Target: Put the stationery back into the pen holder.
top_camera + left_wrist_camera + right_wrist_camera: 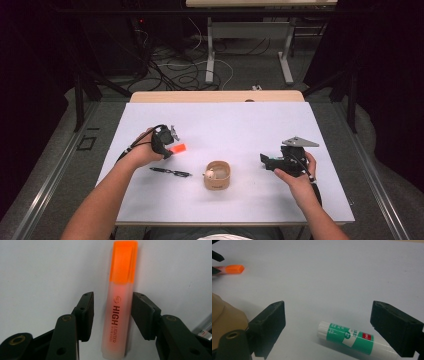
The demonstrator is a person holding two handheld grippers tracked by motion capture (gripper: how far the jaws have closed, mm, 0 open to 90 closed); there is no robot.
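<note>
I am looking into what reads as a lab or recording room: dark curtains are closing in both sides, loose cables [175,67] are snaking over the grey floor [250,75] behind, and a metal-legged bench [248,30] is standing at the back. A plain white table [250,130] is sitting in front of me, flanked by metal rails [47,185].

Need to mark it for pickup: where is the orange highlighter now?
The orange highlighter lies on the white table, left of the tan cup, between the left gripper's jaws.
</note>
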